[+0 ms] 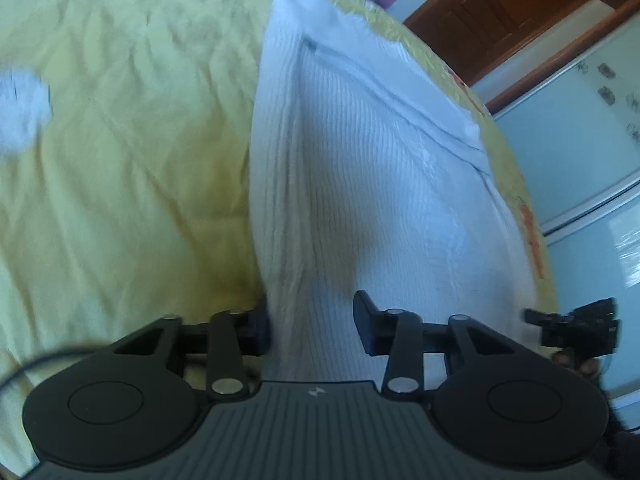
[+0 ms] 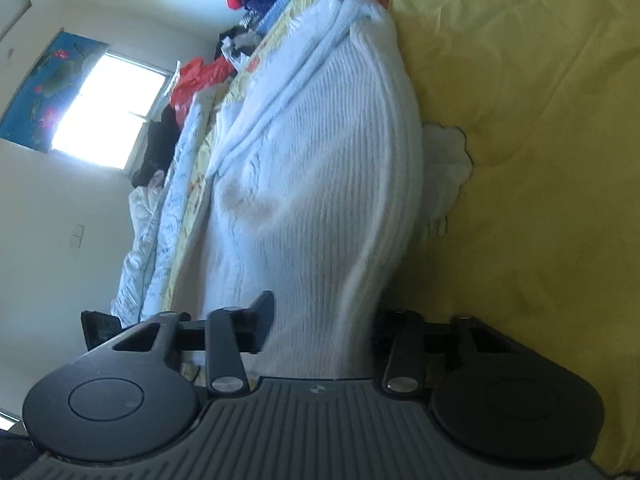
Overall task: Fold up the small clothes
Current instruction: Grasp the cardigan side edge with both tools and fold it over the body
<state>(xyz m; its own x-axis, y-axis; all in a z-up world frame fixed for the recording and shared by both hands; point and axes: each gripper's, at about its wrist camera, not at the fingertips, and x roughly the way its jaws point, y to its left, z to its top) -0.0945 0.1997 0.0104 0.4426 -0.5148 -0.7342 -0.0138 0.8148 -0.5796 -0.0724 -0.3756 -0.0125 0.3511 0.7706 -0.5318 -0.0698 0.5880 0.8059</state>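
A white ribbed knit garment [image 1: 360, 168] lies on the yellow bedsheet [image 1: 120, 140] and its near edge is lifted. My left gripper [image 1: 314, 332] has its fingers on either side of that edge and is shut on the cloth. In the right wrist view the same white garment [image 2: 320, 184] runs up from my right gripper [image 2: 320, 332], whose fingers also close on its near edge. The right gripper's right finger is partly hidden by the cloth. The other gripper [image 1: 576, 326] shows at the right edge of the left wrist view.
A second small white piece [image 2: 444, 168] lies on the sheet beside the garment; it also shows in the left wrist view [image 1: 20, 116]. A pile of red and dark clothes [image 2: 200, 76] sits by the window. A wooden cabinet [image 1: 512, 12] stands beyond the bed.
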